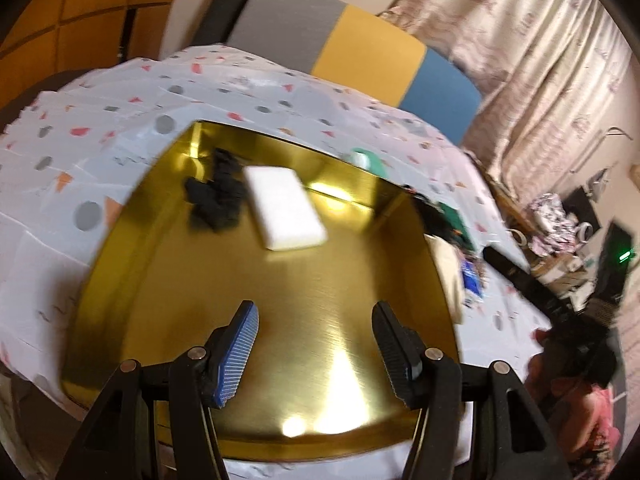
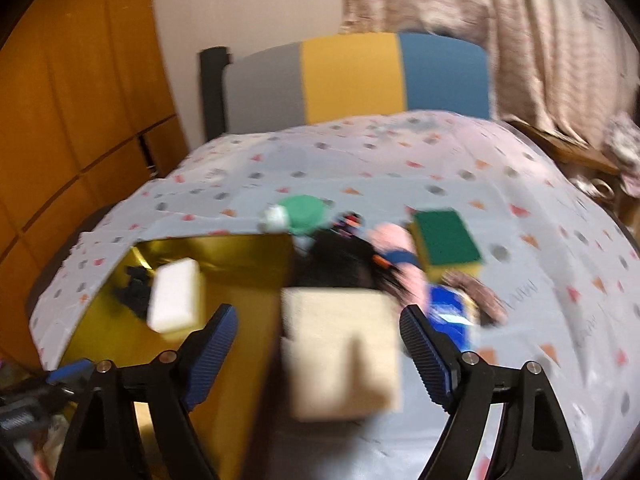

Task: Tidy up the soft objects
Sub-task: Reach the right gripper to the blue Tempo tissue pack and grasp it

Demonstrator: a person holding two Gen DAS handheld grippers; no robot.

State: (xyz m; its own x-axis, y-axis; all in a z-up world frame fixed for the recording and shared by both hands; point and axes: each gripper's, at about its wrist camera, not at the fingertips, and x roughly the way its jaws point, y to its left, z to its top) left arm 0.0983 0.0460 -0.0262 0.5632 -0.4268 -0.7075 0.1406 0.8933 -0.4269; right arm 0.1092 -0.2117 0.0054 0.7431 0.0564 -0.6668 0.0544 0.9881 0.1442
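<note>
Left wrist view takes in the worktop (image 1: 100,128) under a pale cloth dotted with grey and red shapes, and on it a broad gold tray (image 1: 280,304) with a brushed, shiny floor. Inside the tray, toward its far side, a white foam block (image 1: 285,207) lies flat, touching a crumpled black cloth (image 1: 216,196) on its left. The left gripper (image 1: 316,354) hovers above the bare near part of the tray, jaws wide and empty.

The right wrist view is blurred, but it shows a beige sponge block (image 2: 342,350) just outside the tray's right wall, between the wide-apart jaws of the right gripper (image 2: 318,354); the pads do not press on it. Beyond it lies a loose heap: a green-and-yellow scouring sponge (image 2: 446,242), a pink cloth (image 2: 394,246), something dark and shaggy (image 2: 340,260), a blue packet (image 2: 448,312) and a green round item (image 2: 304,210).

The beige block looks light and squashy, likely to give under pressure, so a grip across its two long flat sides near the middle seems safest. The cloths would bunch and trail, and want pinching at a thick fold.
</note>
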